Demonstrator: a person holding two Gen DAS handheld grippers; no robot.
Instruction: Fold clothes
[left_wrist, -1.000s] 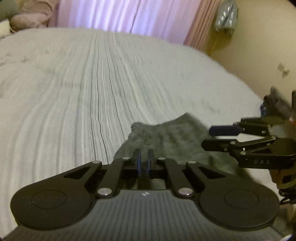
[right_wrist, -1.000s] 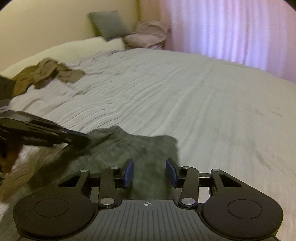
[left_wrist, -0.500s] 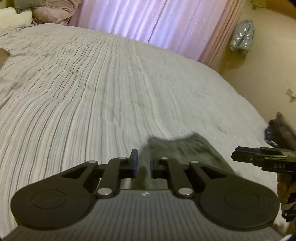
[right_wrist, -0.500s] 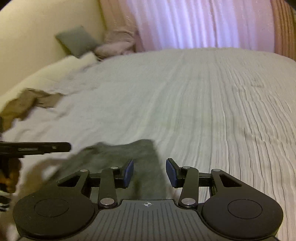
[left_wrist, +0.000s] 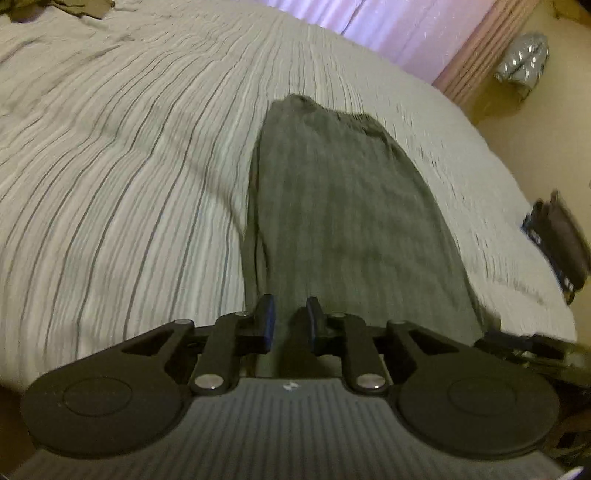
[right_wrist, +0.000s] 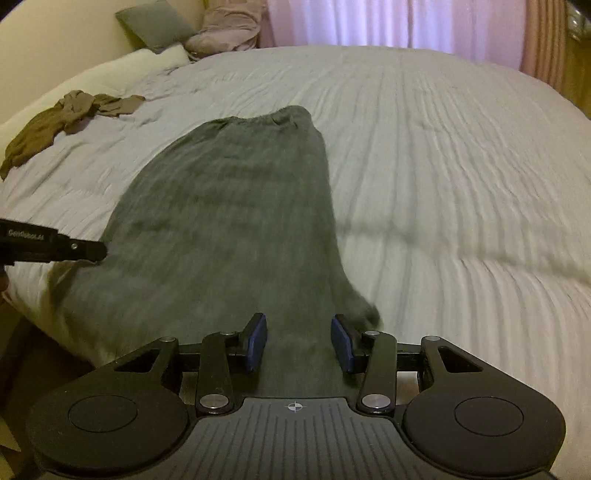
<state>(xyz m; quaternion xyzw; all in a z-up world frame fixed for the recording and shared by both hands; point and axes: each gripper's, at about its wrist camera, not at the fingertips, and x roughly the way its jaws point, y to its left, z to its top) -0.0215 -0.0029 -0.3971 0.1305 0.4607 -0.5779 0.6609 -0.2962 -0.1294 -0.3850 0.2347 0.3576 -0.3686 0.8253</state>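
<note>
A long dark grey garment (left_wrist: 351, 206) lies stretched flat along the striped bedspread (left_wrist: 110, 184), its gathered end far from me. My left gripper (left_wrist: 290, 306) hovers over the near left corner; its jaws are opening, a narrow gap shows between the blue pads, and the cloth lies under them without being pinched. In the right wrist view the same grey garment (right_wrist: 229, 206) runs away from my right gripper (right_wrist: 298, 328), which stands open over the near right corner. The left gripper's tip (right_wrist: 74, 249) pokes in from the left edge.
A crumpled brown garment (right_wrist: 66, 118) lies at the far left of the bed, with pillows (right_wrist: 159, 26) behind it. Pink curtains (right_wrist: 388, 22) hang beyond the bed. A dark object (left_wrist: 565, 236) sits off the bed's right edge, and the near bed edge is just below the grippers.
Both grippers have pulled back toward the near bed edge, and the grey garment now lies drawn out long. The left jaws, shut on the cloth before, have parted.
</note>
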